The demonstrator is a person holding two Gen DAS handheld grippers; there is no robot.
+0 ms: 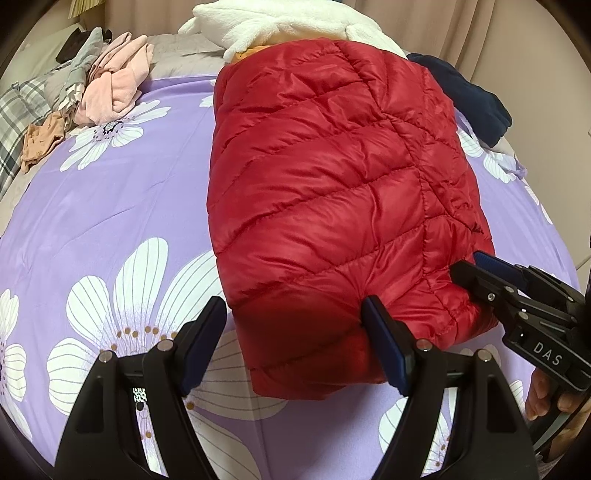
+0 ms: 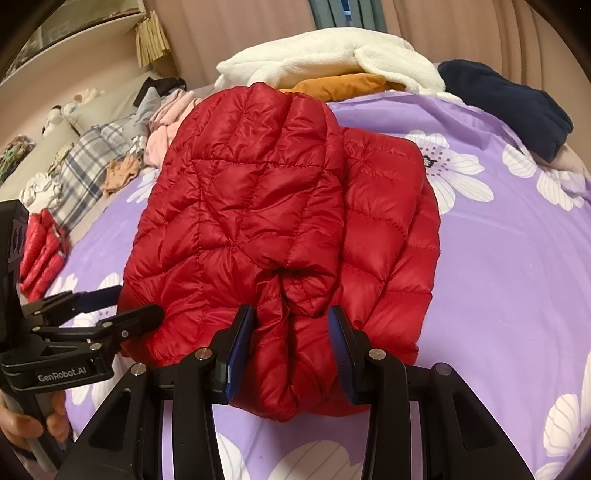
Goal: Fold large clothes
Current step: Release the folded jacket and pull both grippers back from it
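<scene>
The red puffer jacket (image 1: 325, 192) lies part-folded on the flowered bed (image 1: 110, 206). The left gripper (image 1: 295, 343) straddles its near edge, spread; the right gripper (image 2: 291, 343) pinches a bunched hem. Slippery fabric could slide free, springing the fold open.

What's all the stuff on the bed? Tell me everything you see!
jacket: one, red, folded, middle of sheet
sheet: one, purple with white flowers, underneath
fleece: one, white, far end
cloth: one, orange, under fleece
garment: one, navy, far right
clothes pile: one, pink, grey, plaid, tan, far left
curtain: one, beige, behind
left gripper: one, black, open at jacket's near corner
right gripper: one, black, shut on jacket's fold
left hand: one, on handle
right hand: one, on handle
</scene>
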